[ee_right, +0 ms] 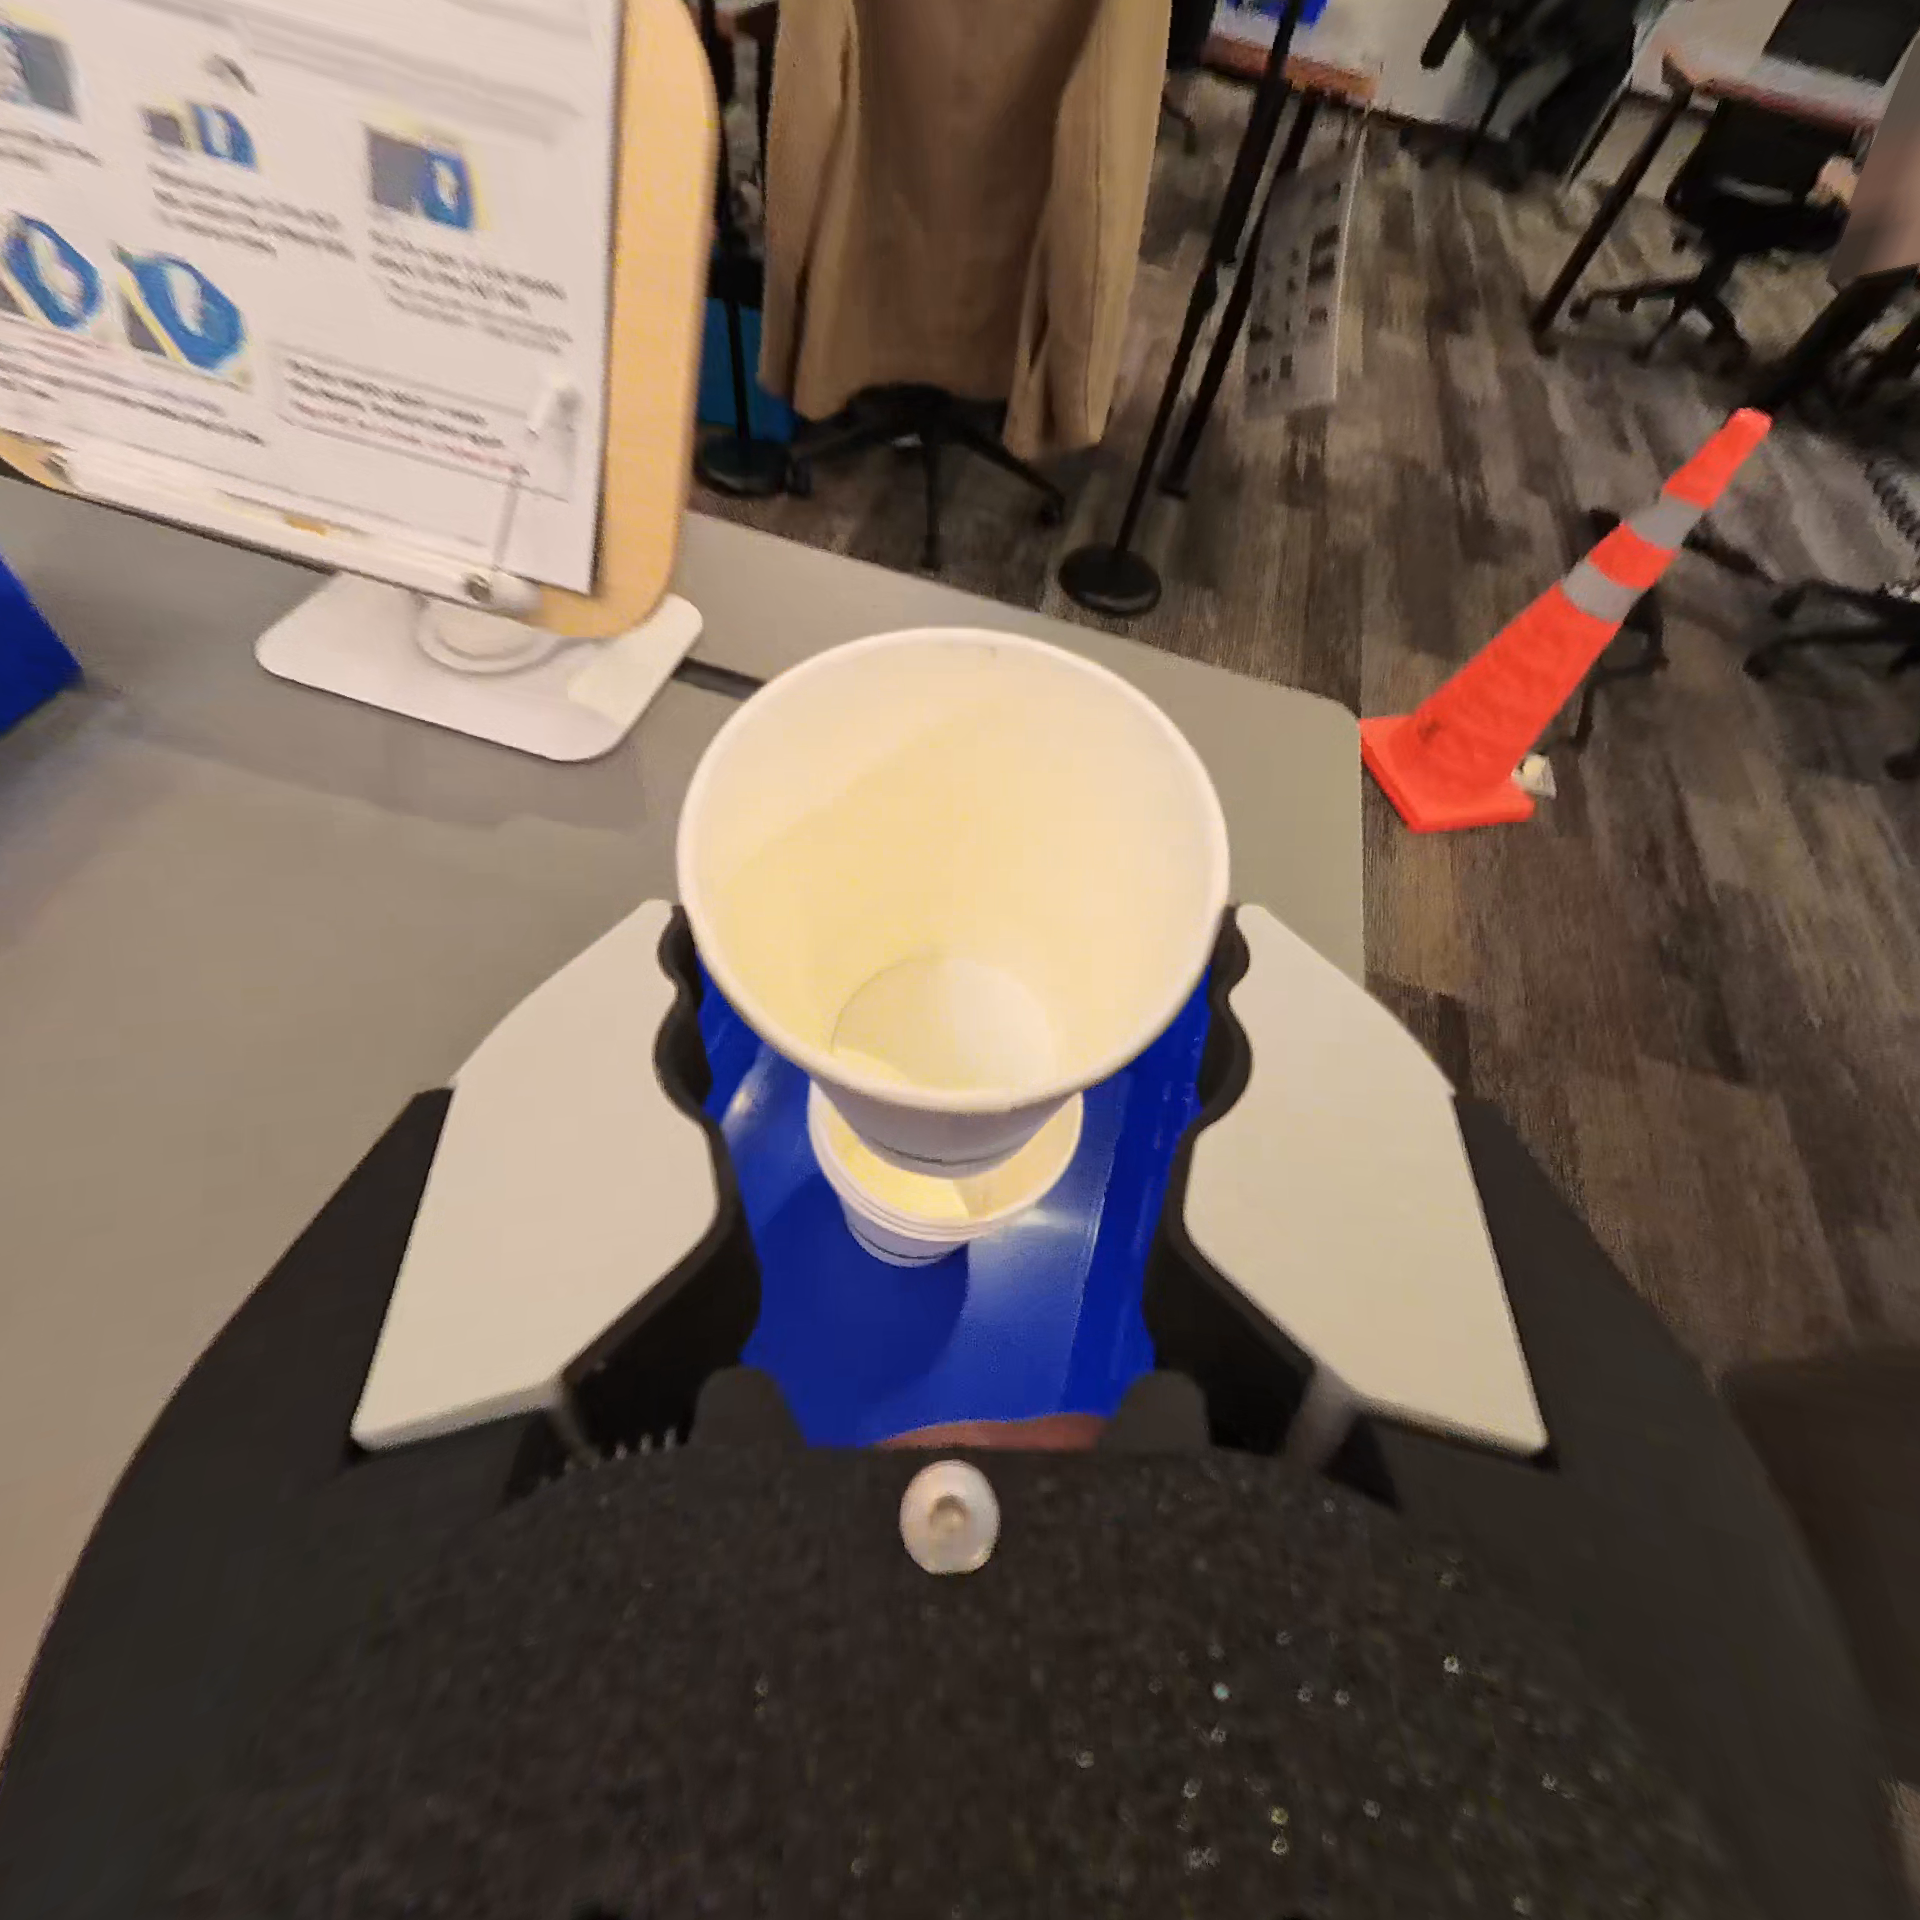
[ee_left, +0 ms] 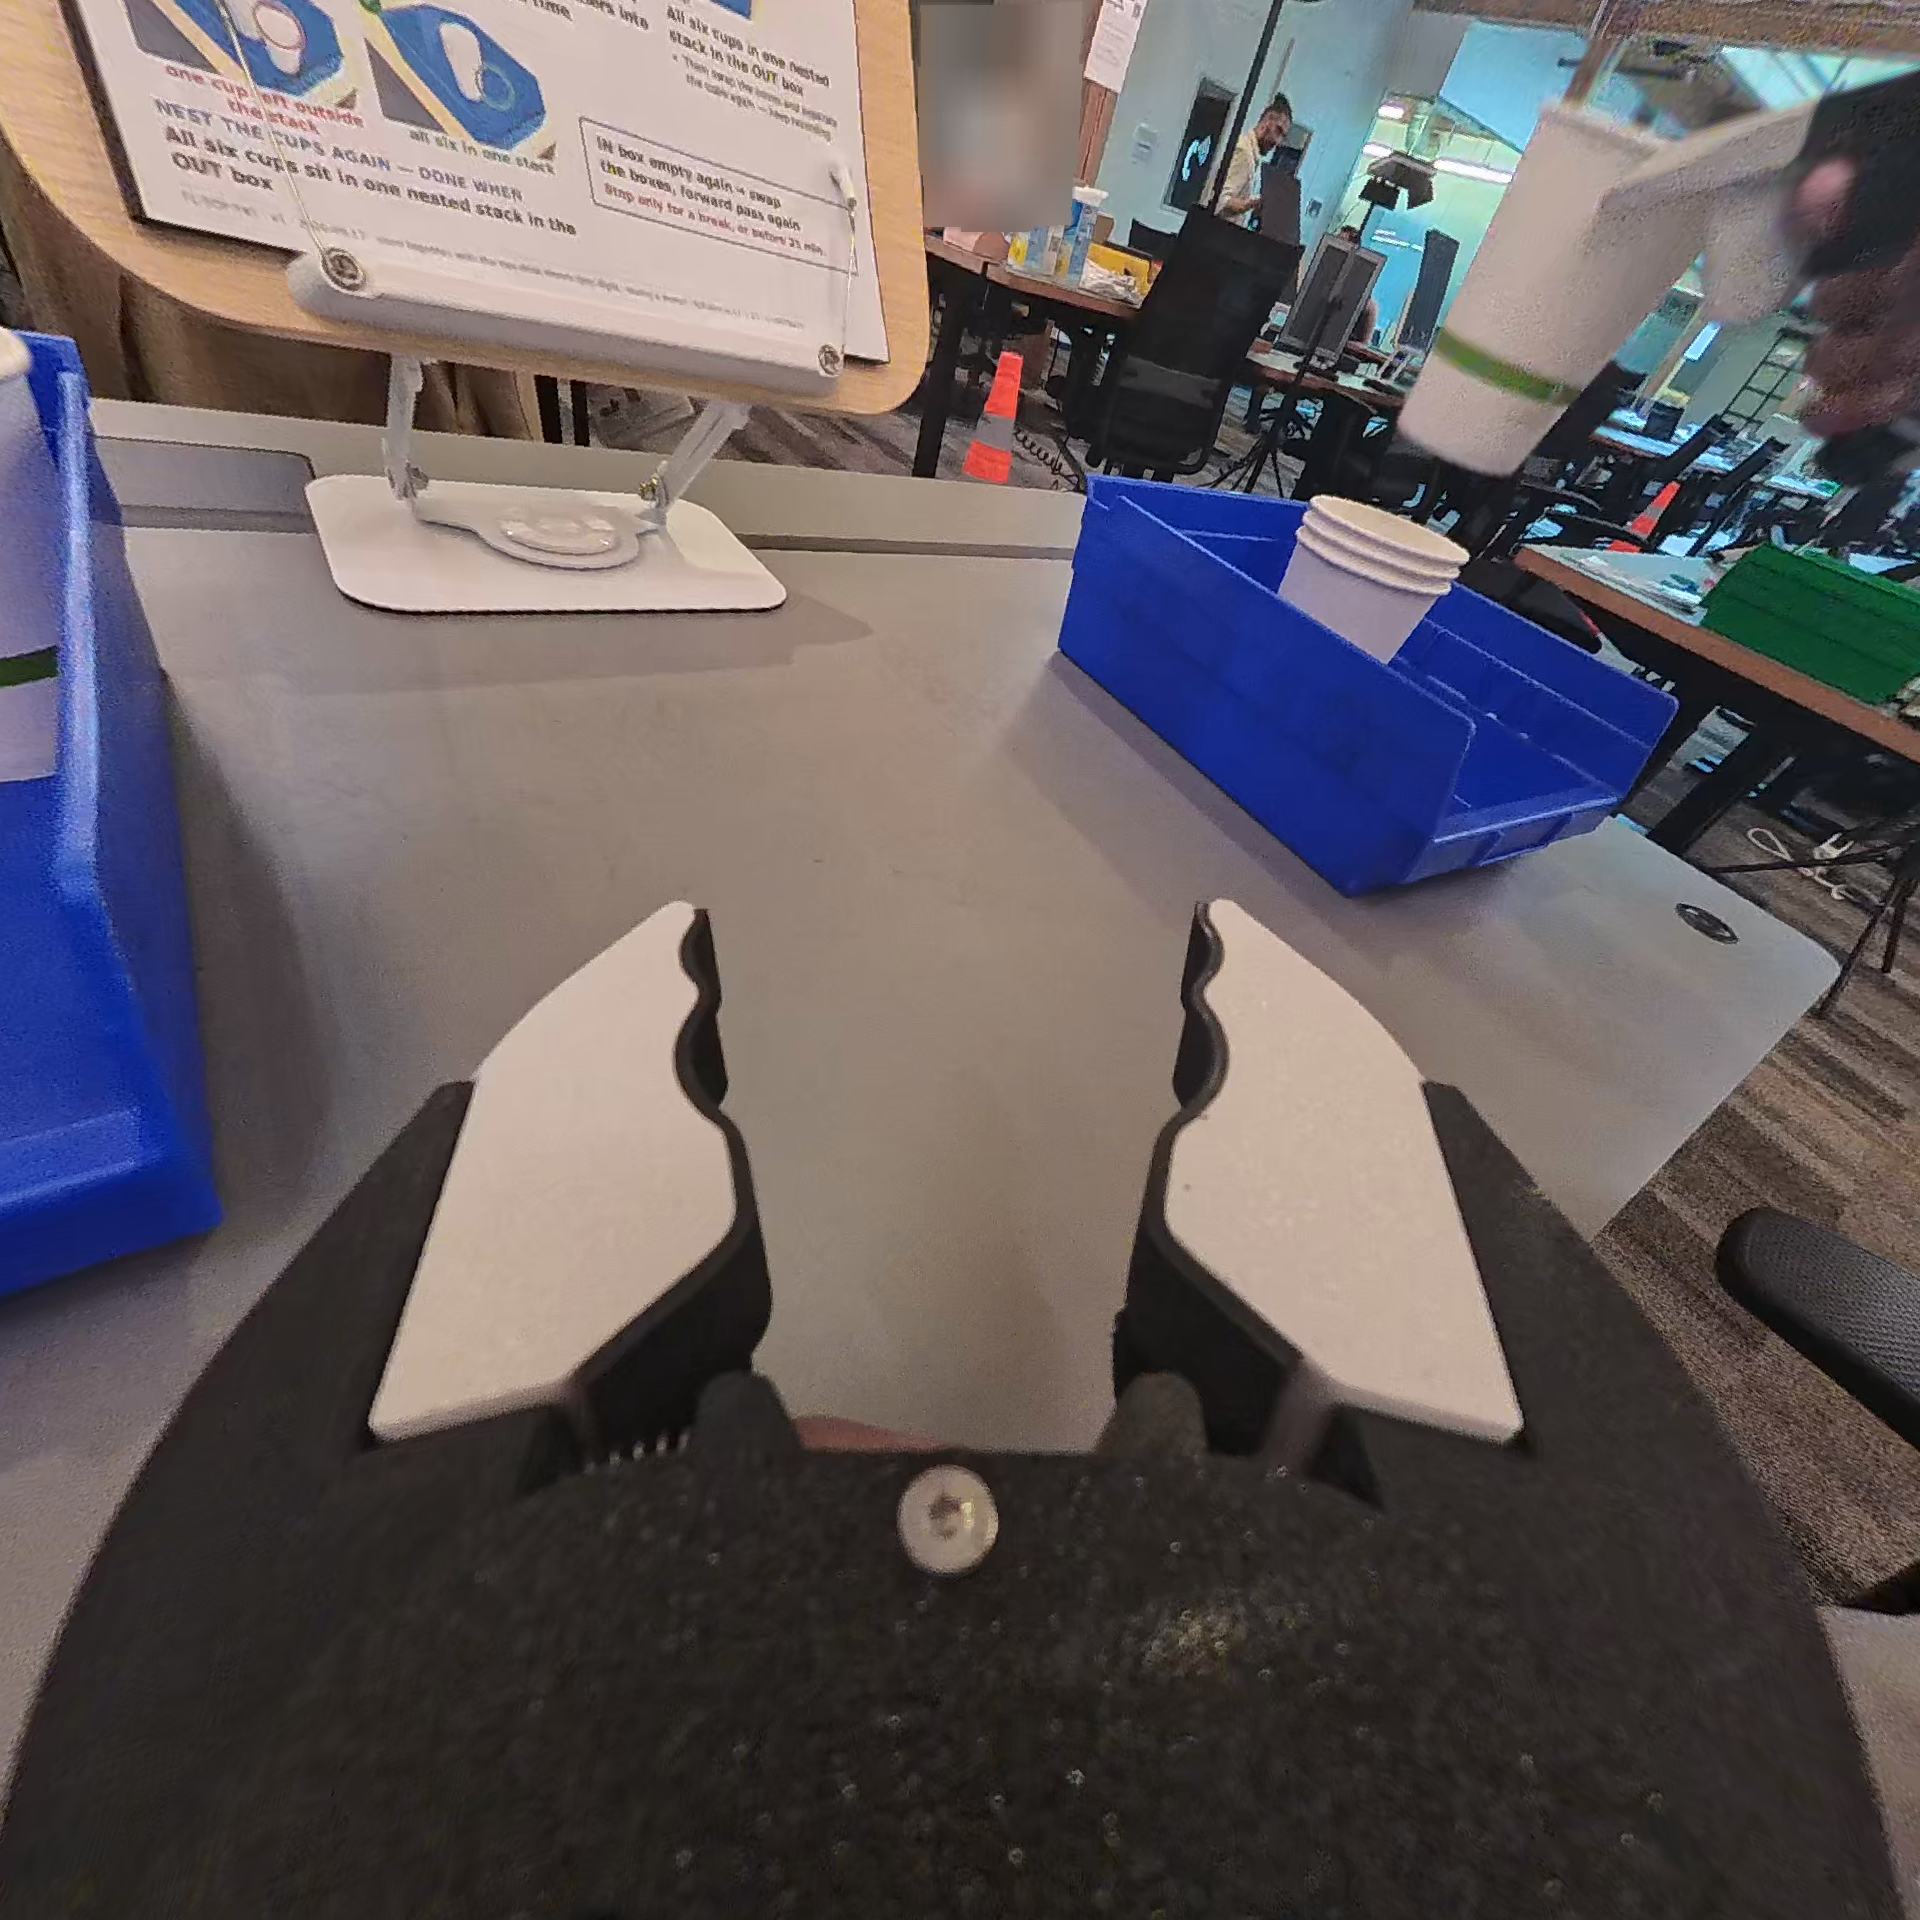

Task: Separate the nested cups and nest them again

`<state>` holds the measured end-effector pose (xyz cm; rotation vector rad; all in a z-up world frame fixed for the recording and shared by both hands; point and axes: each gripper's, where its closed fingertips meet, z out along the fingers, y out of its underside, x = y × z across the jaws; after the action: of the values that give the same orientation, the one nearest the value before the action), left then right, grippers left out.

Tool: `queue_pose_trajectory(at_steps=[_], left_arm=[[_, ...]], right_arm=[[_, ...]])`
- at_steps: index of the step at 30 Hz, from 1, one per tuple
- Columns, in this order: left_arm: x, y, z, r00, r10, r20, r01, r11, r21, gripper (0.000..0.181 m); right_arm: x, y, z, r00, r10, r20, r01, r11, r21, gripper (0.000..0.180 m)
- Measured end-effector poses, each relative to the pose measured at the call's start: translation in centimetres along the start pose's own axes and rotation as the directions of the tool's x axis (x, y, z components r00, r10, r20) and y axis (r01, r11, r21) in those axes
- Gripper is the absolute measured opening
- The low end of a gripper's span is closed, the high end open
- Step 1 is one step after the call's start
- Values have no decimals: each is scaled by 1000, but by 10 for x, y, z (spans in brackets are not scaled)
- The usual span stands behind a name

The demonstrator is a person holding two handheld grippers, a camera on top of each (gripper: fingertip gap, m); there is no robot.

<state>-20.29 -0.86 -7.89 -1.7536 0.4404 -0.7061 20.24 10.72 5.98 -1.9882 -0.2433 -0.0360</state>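
Note:
My left gripper [ee_left: 951, 914] is open and empty, low over the grey table [ee_left: 914, 790]. My right gripper [ee_right: 954, 925] is shut on a white paper cup [ee_right: 951, 883] and holds it mouth-up, tilted, above a nested stack of white cups [ee_right: 935, 1195] that stands in a blue bin [ee_right: 935, 1340]. In the left wrist view the held cup [ee_left: 1527, 301] has a green band and hangs in the air at the upper right, above the stack [ee_left: 1366, 582] in the right bin [ee_left: 1299, 748]. A second blue bin [ee_left: 94, 935] at the left edge holds another white cup [ee_left: 21, 582].
An instruction sheet on a wooden stand [ee_left: 540, 540] sits at the back of the table. The table's right edge [ee_left: 1766, 997] drops to the floor, with a black chair armrest [ee_left: 1829, 1320] beside it. An orange traffic cone [ee_right: 1558, 644] stands on the floor beyond.

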Motion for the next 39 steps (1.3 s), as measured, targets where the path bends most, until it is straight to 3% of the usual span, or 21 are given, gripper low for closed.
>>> queue_pose_trajectory(at_steps=[7, 24, 32, 39], left_arm=[[-3, -3, -3, 1000, 11, 15, -11, 1000, 7, 85], [14, 21, 11, 999, 29, -45, -33, 995, -89, 84], [19, 27, 14, 997, 27, -66, -34, 993, -113, 84], [7, 20, 11, 1000, 27, 12, -26, 996, -81, 95]], right_arm=[[11, 53, 41, 997, 75, -6, -75, 993, -86, 94], [4, 114, 72, 995, 98, 0, -96, 974, -206, 95], [5, 123, 73, 997, 81, 14, -76, 974, -213, 95], [-2, 76, 32, 999, -15, -42, 14, 999, -29, 105]])
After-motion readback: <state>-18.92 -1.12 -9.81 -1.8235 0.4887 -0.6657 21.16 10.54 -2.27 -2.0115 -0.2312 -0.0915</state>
